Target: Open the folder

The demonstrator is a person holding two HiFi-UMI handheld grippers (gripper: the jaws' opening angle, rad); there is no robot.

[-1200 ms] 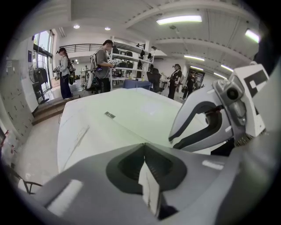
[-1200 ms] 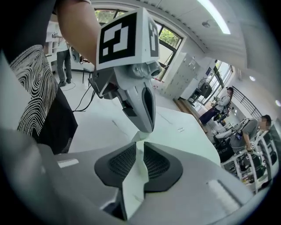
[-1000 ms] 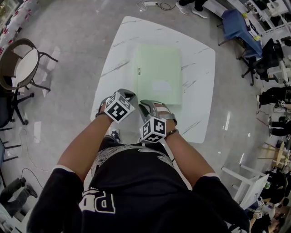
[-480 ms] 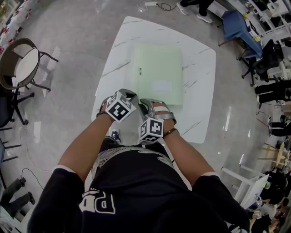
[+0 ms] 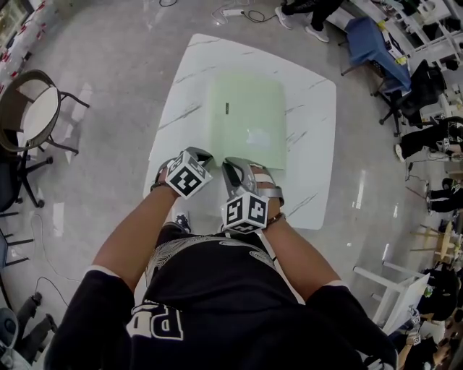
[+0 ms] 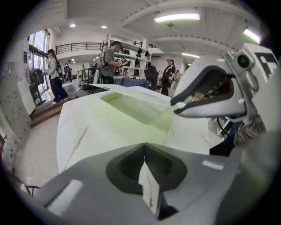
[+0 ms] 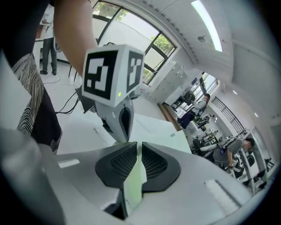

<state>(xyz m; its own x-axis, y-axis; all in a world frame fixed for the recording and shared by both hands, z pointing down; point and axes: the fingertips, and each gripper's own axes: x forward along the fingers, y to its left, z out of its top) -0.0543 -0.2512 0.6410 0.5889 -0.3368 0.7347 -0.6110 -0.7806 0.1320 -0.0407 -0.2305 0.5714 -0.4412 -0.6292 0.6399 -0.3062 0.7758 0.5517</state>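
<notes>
A pale green folder (image 5: 246,119) lies flat and closed in the middle of the white marble table (image 5: 318,152), with a white label near its front edge. Both grippers hover side by side over the table's near edge, short of the folder. My left gripper (image 5: 199,154) is shut with nothing in it, and so is my right gripper (image 5: 230,165). In the left gripper view the jaws (image 6: 143,145) meet, with the folder (image 6: 131,107) ahead and the right gripper (image 6: 210,92) at the right. In the right gripper view the pads (image 7: 138,144) nearly touch, with the left gripper (image 7: 122,125) just beyond.
A round-seated chair (image 5: 32,108) stands on the floor at the left. A blue-draped chair (image 5: 376,40) and seated people are at the far right. A white stool (image 5: 391,289) stands at the lower right. A power strip and cable (image 5: 239,11) lie beyond the table.
Both grippers have drawn slightly nearer to the person and stay shut. The head view has shifted a little, so the folder sits higher in it. The folder stays closed.
</notes>
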